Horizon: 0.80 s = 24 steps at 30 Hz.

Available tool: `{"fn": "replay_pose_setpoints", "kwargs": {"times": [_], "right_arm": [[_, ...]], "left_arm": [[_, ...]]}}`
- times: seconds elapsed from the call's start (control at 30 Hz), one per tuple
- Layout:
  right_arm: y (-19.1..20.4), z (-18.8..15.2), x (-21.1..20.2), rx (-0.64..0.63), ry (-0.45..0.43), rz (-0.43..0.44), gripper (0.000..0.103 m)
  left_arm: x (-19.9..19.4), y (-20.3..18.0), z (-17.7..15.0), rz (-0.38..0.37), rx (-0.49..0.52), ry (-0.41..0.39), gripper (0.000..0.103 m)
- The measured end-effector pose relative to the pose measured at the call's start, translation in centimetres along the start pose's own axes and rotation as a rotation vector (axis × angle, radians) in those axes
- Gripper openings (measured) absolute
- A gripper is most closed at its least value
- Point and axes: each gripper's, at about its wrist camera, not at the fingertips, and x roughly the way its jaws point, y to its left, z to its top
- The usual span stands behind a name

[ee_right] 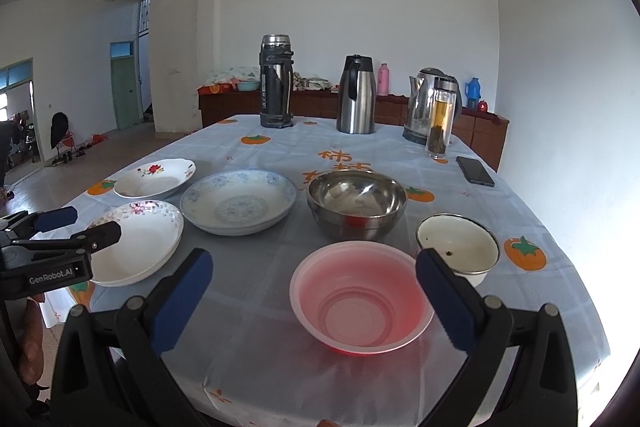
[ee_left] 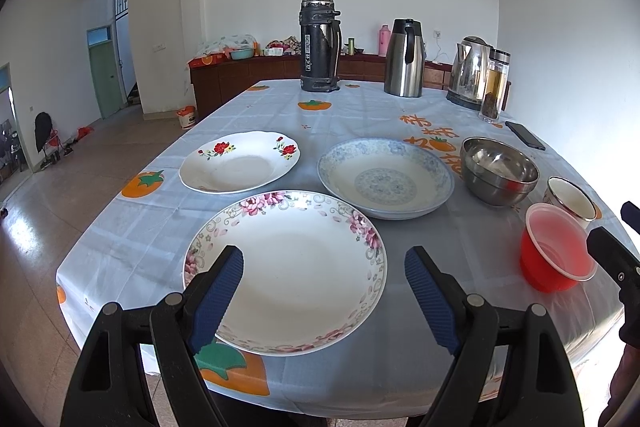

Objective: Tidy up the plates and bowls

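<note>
We hold our left gripper (ee_left: 324, 267) low over the near edge of the table (ee_left: 132, 227), its jaws spread wide and gripping nothing. Its blue fingers (ee_left: 218, 297) straddle the pink-flowered plate (ee_left: 296, 275): the left pad overlaps the plate's near-left rim in the picture, though we cannot tell whether it touches, and the right pad stands clear of the plate on the right.

Beyond that plate sit the red-flowered plate (ee_left: 240, 163) to the left and the blue-patterned plate (ee_left: 386, 179) to the right, each apart from the others.

Our right gripper (ee_right: 314, 301) is likewise wide open and empty, its jaws framing the red plastic bowl (ee_right: 362, 303), which rests on the tablecloth between them without contact that we can see. The right fingertip overlaps the white enamel bowl (ee_right: 460, 243) just behind it. The stainless steel bowl (ee_right: 356, 203) stands behind the red one, near the blue-patterned plate.

At the far end of the table stand a black thermos (ee_left: 318, 43), a steel carafe (ee_left: 405, 58), an electric kettle (ee_left: 468, 71) and a glass tea bottle (ee_left: 495, 87), with a phone (ee_left: 525, 135) lying flat nearby.
</note>
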Motion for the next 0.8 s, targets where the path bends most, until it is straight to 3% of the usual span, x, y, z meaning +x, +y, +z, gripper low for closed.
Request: {"fn": "replay_pose_setpoints", "kwargs": {"times": [0.43, 0.57, 0.8], "right_arm": [[1.2, -0.1, 1.7, 0.002, 0.039, 0.081, 0.098], [2.8, -0.1, 2.8, -0.024, 0.067, 0.128, 0.082], [5.5, 0.0, 5.4, -0.058, 0.125, 0.201, 0.076]], "left_arm": [[1.0, 1.7, 0.2, 0.011, -0.042, 0.004, 0.085], [1.1, 2.5, 0.2, 0.022, -0.056, -0.008, 0.085], [2.1, 5.6, 0.2, 0.08, -0.111, -0.008, 0.085]]}}
